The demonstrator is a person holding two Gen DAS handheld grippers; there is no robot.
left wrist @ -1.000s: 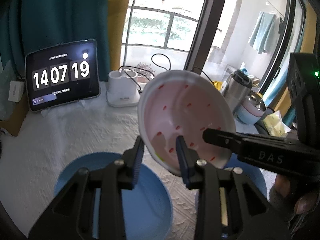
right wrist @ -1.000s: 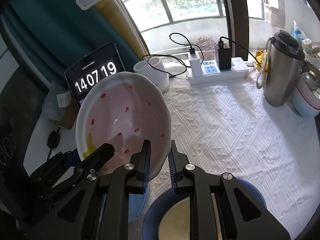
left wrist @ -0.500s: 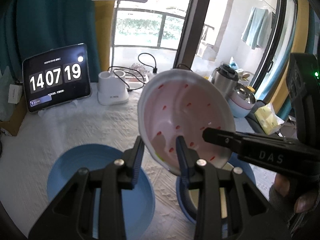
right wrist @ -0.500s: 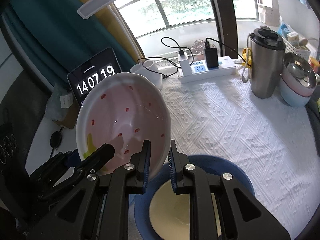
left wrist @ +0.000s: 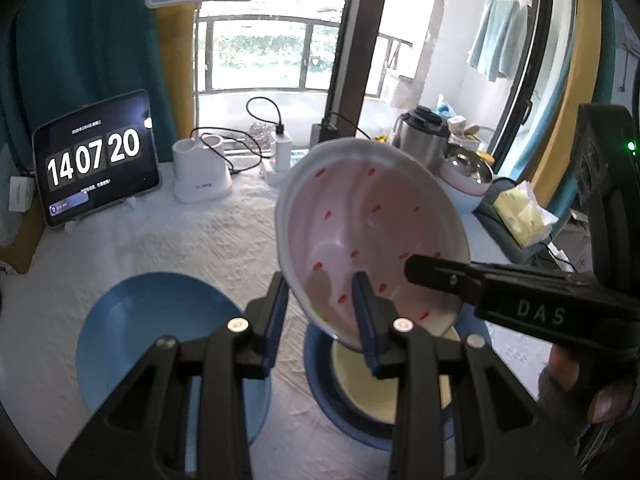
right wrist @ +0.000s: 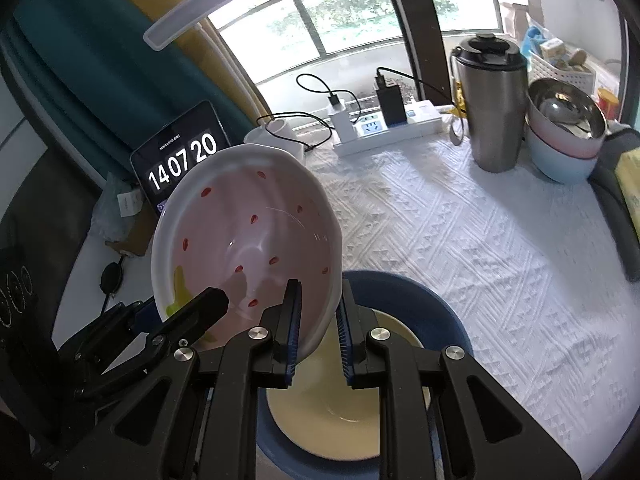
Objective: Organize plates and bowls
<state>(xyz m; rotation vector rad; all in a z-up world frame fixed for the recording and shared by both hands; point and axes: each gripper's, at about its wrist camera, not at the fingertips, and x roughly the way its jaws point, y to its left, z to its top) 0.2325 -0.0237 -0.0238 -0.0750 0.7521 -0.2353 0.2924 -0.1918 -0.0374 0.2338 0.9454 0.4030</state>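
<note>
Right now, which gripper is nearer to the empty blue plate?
Left. The left gripper grips the strawberry bowl just beside the empty blue plate; the right gripper grips the opposite rim, over the blue bowl holding a cream plate, farther away.

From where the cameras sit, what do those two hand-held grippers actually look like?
Both are matte black plastic. The left hand-held gripper and right hand-held gripper each have two angular arms with triangular cut-outs, silver screw heads and ribbed blue pads on the fingers. The right one's side reads "DAS" in pale letters, and its black handle block carries a small green light. No cables show on them.
</note>
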